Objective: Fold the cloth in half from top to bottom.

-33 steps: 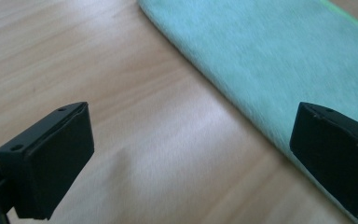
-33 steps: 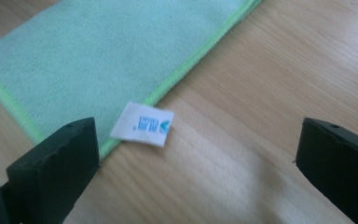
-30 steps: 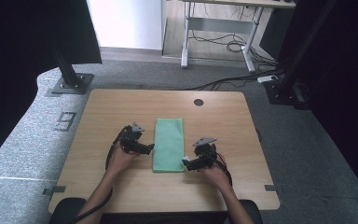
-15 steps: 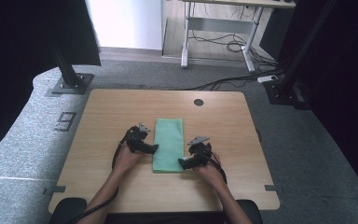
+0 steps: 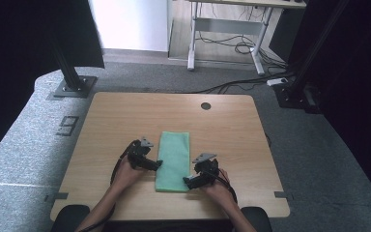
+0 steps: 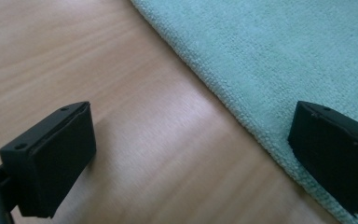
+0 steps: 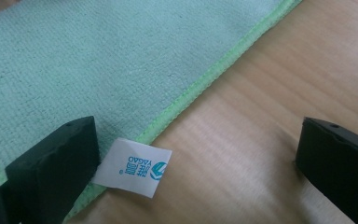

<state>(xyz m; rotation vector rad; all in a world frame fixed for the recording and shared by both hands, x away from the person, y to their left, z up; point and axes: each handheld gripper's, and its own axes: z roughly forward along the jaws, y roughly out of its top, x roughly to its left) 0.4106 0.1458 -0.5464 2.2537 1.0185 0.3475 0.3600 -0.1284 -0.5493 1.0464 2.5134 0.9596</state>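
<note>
**Both grippers wide open at the edges of a green towel**

Left gripper [image 5: 155,164]: jaws spread wide, holding nothing. In the left gripper view one jaw sits over bare wood and the other over the towel's edge, so the edge runs diagonally btwn them. Can't tell if either jaw actually touches the cloth.

Right gripper [image 5: 187,182]: also wide open, nothing gripped. In the right gripper view one jaw is over the towel's corner area, the other well out over wood; the stitched brighter-green hem passes btwn them. A small white label [image 7: 132,166] w/ blue print sticks out from the hem just beside the jaw on the cloth side.

Towel [image 5: 174,159]: pale green, folded into a long rectangle, lying flat btwn the two grippers. Long axis points straight away from the person, toward the table's far edge. Left gripper is at its left long edge abt halfway along; right gripper at its near right corner.

Table [image 5: 116,121]: light wood, w/ a round cable hole [image 5: 206,106] near the far edge, well beyond both grippers. Around it grey carpet, dark curtains at the sides, a desk frame w/ cables at the back.
</note>
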